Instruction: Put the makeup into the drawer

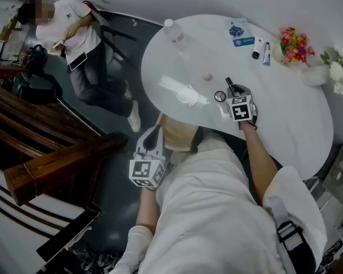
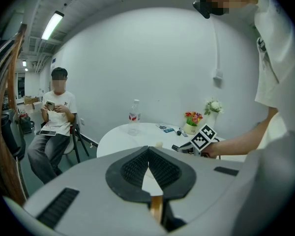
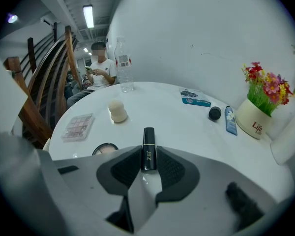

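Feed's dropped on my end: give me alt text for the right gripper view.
The right claw is closed on a black lipstick over the white table. Beyond it lie a compact, a palette and a sponge; a bottle and a flowerpot stand further back.

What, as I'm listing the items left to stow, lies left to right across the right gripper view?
eyeshadow palette → makeup sponge → black lipstick → blue packet → small black jar → blue tube → flower pot
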